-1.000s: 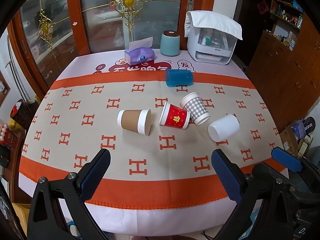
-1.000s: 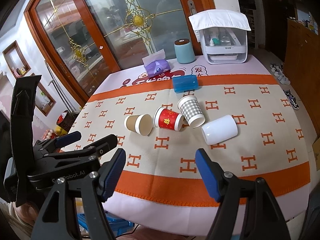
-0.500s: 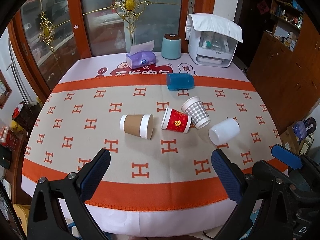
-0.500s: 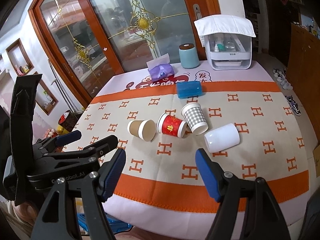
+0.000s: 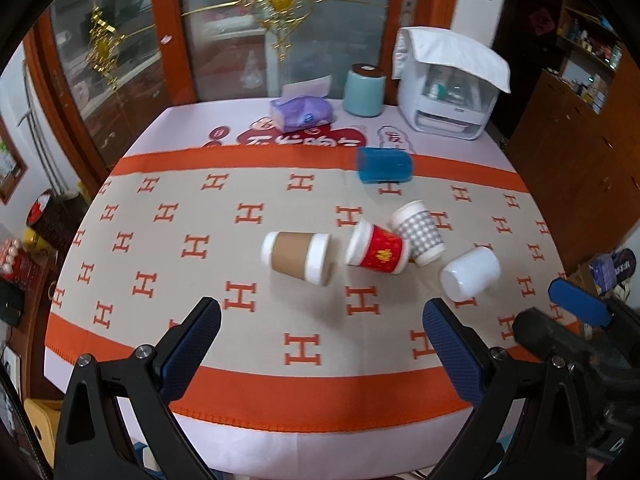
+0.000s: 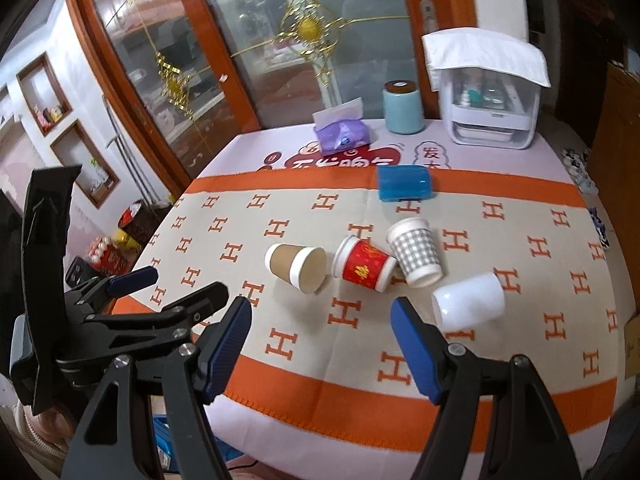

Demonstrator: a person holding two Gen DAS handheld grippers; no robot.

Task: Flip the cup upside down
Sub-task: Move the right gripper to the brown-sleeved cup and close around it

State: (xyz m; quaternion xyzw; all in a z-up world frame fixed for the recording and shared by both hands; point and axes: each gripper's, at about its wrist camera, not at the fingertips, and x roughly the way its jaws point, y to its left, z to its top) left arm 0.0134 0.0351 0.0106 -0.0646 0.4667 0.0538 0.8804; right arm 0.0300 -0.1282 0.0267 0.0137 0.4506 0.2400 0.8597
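Several cups lie on their sides mid-table: a brown paper cup (image 5: 297, 257) (image 6: 297, 267), a red cup (image 5: 376, 251) (image 6: 363, 266), a grey checked cup (image 5: 419, 233) (image 6: 415, 250) and a white cup (image 5: 470, 274) (image 6: 469, 300). The red and checked cups touch. My left gripper (image 5: 320, 338) is open and empty, above the table's near edge, in front of the cups. My right gripper (image 6: 320, 344) is open and empty, also short of the cups. The left gripper also shows at the left of the right wrist view (image 6: 132, 292).
A blue box (image 5: 384, 165) lies behind the cups. A purple tissue pack (image 5: 301, 113), a teal canister (image 5: 364, 90) and a white appliance (image 5: 448, 88) stand along the table's far edge. A glass door is behind; wooden cabinets stand at the right.
Both grippers have drawn back and risen a little; the cups now sit lower and farther in view. Nothing on the table has moved. Both grippers stay open.
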